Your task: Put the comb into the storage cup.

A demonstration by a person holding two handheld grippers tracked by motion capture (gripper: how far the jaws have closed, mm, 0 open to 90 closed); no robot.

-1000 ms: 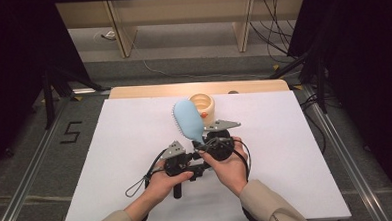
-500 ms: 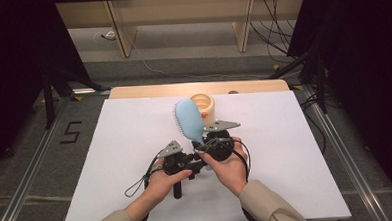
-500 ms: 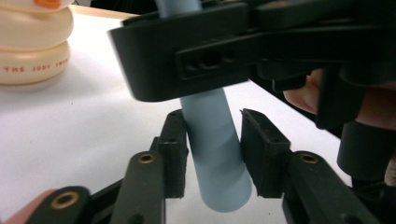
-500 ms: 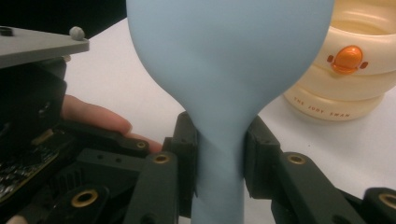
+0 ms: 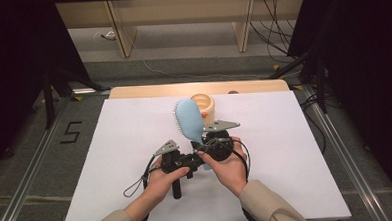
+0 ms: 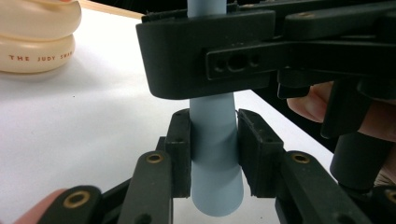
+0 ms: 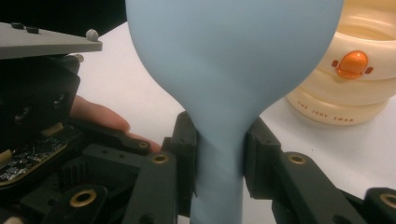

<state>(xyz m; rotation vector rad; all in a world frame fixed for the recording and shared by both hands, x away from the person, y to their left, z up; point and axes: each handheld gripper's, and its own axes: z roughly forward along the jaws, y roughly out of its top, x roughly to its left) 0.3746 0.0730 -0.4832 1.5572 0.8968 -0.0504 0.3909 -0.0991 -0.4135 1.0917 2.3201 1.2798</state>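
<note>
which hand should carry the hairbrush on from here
Probably right: the right gripper clamps the hairbrush just below its head, while the left gripper pinches only the handle's end.

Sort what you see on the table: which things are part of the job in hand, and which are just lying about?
In the job:
light blue hairbrush, gripped by its handle
left gripper, shut on the handle
right gripper, shut on the handle

Lying about:
cream swan-shaped pot, behind the brush
white table
</note>
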